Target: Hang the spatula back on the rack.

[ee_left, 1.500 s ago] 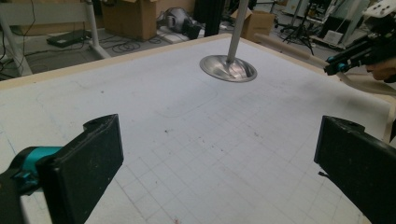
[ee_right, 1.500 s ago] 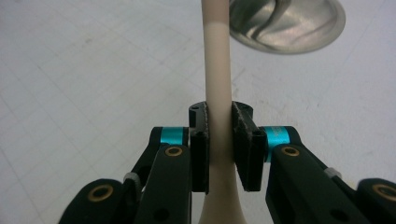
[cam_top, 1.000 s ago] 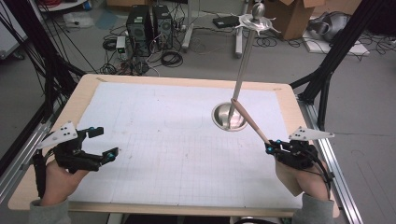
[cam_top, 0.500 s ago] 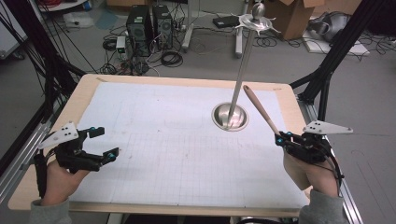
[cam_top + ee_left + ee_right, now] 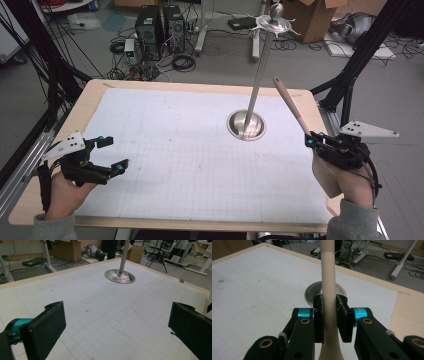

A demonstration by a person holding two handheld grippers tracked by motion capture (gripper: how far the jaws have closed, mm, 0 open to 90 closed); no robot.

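The right gripper [image 5: 314, 141] is clenched on the wooden utensil's handle [image 5: 292, 106], held up beside the metal stand [image 5: 260, 75], which it could knock if swung; the left gripper [image 5: 111, 155] rests released over the surface [image 5: 175, 145].

Even, soft indoor light with faint shadows; the round polished steel base [image 5: 245, 125] shows mild glare. In the right gripper view, the near black fingers [image 5: 320, 320] look dim and slightly soft.
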